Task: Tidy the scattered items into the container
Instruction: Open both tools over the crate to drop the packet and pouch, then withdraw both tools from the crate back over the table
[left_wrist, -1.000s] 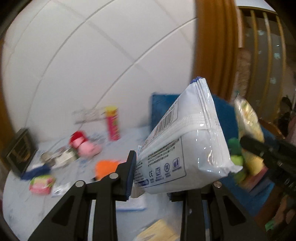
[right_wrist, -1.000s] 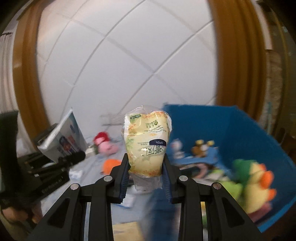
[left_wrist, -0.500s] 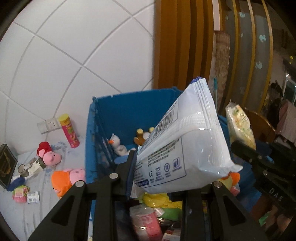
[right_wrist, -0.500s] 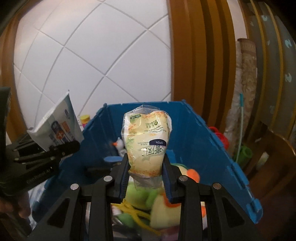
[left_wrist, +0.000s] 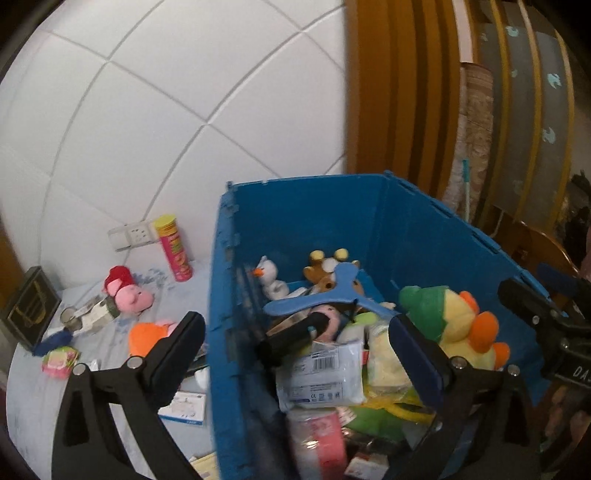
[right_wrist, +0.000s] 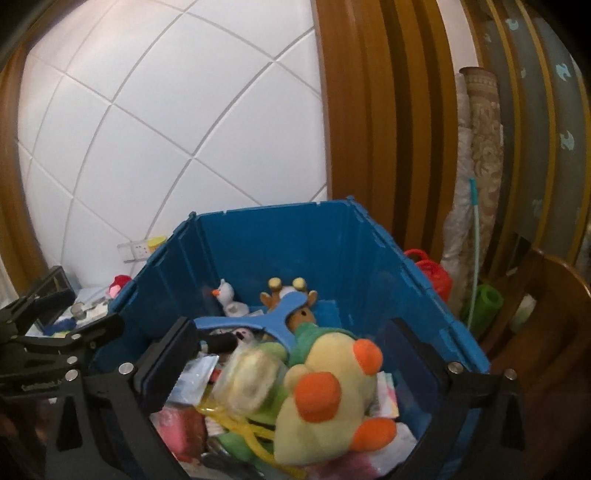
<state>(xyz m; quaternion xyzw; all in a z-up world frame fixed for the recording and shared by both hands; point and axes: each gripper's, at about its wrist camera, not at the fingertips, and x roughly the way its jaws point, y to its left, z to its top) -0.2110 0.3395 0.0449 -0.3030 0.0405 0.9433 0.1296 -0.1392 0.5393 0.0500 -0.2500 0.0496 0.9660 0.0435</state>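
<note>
Both grippers hang above the blue crate (left_wrist: 388, 221), tilted down into it. Left gripper (left_wrist: 295, 325): jaws spread wide, nothing between them; its left finger sits outside the crate's left wall, its right finger over the contents. Right gripper (right_wrist: 295, 336): jaws likewise wide apart and empty, straddling the heap. Nearest in the crate: a white wipes pack (left_wrist: 319, 373) lying flat, barcode up, and a pale yellow snack bag (right_wrist: 251, 380), blurred in the right wrist view, resting beside the yellow duck plush (right_wrist: 328, 398) with orange feet. Farther in, a blue boomerang-shaped piece (left_wrist: 332, 291) lies across the pile; behind it a small white bird toy (left_wrist: 269, 275) and a brown giraffe plush (right_wrist: 291, 299) near the back wall. Crate is crowded, toys heaped up toward the fingers. Left wrist view alone shows what lies on the pale surface left of the crate: a white flat box (left_wrist: 184, 404) near, an orange plush (left_wrist: 147, 334), a pink pig plush (left_wrist: 127, 293), a pink snack tube (left_wrist: 173, 247) upright by the wall socket. Right wrist view alone shows a red bag (right_wrist: 430, 273) just outside the crate's right wall.
</note>
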